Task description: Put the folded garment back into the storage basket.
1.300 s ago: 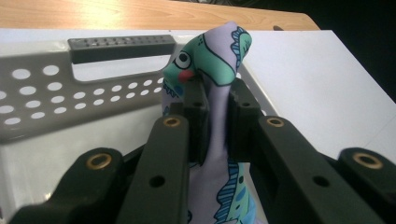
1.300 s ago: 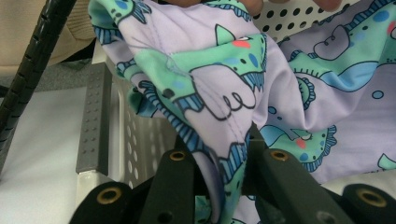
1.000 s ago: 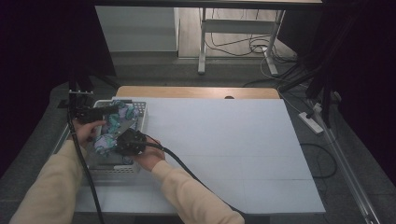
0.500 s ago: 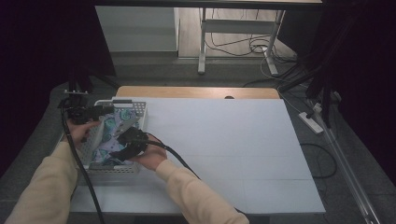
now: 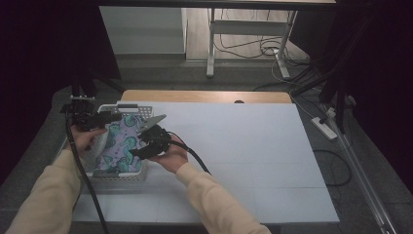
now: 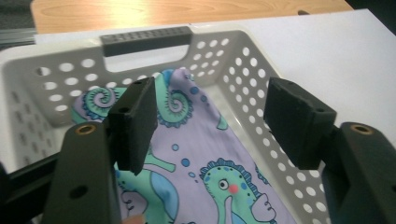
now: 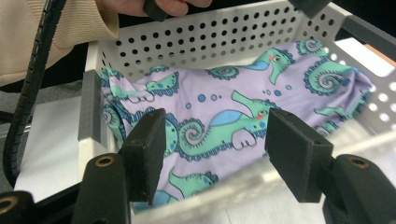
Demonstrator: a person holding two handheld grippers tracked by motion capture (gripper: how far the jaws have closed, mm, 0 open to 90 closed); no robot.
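My matt black jaw pads hover over smooth printed cloth [image 7: 219, 116] in a perforated, slightly glossy white plastic basket [image 6: 243, 60] on a white paper-covered wooden table [image 5: 253, 146].

seahorse-print cloth [image 5: 119, 146] crumpled in basket [image 5: 119, 176]

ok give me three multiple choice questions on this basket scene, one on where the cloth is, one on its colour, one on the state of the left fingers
1. Where does the seahorse cloth lie?
A. inside the white basket
B. spread on the white table top
C. on the floor

2. What is the cloth's ground colour?
A. red
B. lilac
C. black

3. How do the left gripper fingers stand?
A. clamped on the cloth
B. clamped on the basket handle
C. apart, nothing between them

Answers:
1 A, the perforated walls surround the cloth in both gripper views.
2 B, lilac with green seahorses.
3 C, the left gripper view shows the fingers apart above the cloth, having just been opening.
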